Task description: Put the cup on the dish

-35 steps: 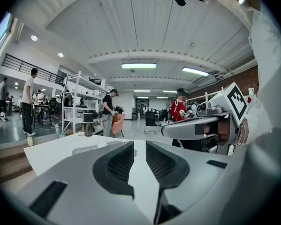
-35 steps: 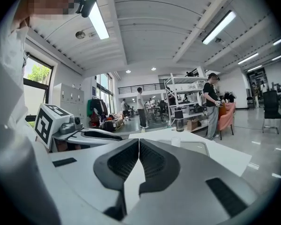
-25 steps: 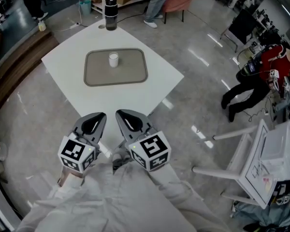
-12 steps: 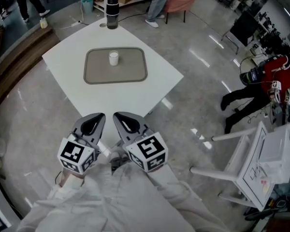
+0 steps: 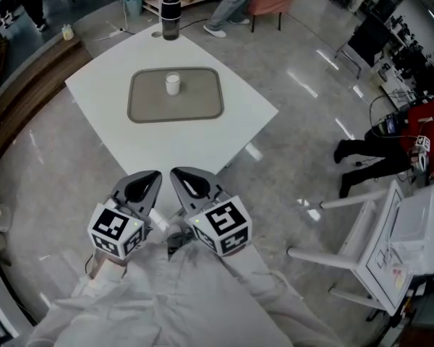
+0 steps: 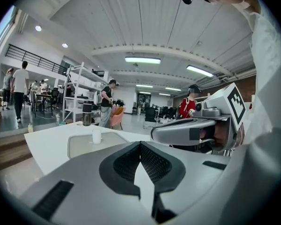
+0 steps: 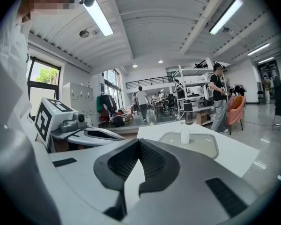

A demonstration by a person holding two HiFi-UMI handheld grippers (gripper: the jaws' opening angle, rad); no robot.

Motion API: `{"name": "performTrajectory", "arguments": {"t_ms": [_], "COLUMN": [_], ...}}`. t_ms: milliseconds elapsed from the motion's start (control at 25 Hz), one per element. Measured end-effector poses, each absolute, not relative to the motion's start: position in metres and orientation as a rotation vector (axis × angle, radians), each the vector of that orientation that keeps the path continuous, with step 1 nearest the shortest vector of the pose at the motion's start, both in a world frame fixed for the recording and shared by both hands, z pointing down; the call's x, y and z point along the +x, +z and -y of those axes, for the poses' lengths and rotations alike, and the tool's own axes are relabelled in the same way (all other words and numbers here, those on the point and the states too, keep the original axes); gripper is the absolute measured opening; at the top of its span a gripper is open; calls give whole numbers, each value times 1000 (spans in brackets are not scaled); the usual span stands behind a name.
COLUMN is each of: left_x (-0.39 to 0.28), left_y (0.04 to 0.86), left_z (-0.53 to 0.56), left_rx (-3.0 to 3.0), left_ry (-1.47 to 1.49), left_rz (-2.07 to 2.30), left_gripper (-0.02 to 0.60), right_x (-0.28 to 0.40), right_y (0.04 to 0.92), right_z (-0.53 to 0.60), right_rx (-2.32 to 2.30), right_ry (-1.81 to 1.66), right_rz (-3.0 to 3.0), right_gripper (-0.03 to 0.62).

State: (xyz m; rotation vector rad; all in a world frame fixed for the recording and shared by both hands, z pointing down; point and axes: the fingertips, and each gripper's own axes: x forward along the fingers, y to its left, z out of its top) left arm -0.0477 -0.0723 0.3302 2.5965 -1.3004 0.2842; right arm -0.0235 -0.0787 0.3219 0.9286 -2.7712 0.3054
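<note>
White cup (image 5: 173,83) unmoved on grey dish (image 5: 141,107), left tool (image 5: 148,179), right tool (image 5: 184,178) clenched empty, seemingly unshifted.

Two grippers side by side, close to the body.
Left gripper (image 5: 146,182) and right gripper (image 5: 186,180) point forward and slightly down, each with jaws pressed together on nothing; white sleeves (image 5: 130,302) trail behind.

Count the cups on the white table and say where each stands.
1: the white cup stands on the grey tray, near its far edge. Nothing seems hidden.
</note>
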Motion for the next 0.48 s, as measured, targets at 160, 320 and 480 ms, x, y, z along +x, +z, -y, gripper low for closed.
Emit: {"name": "performTrajectory", "arguments": {"t_ms": [160, 320, 480], "left_x": [-45, -44, -44], "left_y": [332, 331, 333], "left_z": [71, 72, 74], "left_rx": [2593, 2600, 2596], "left_ry": [295, 301, 302], "left_rz": [1274, 1271, 1262], "left_gripper": [8, 8, 8], "right_x": [-21, -22, -23], "right_y": [323, 322, 325], "right_z": [80, 80, 82], "right_rx": [932, 925, 925], "right_ry": [299, 289, 285], "right_rz": [2761, 2757, 2747], "right_gripper": [12, 12, 12]}}
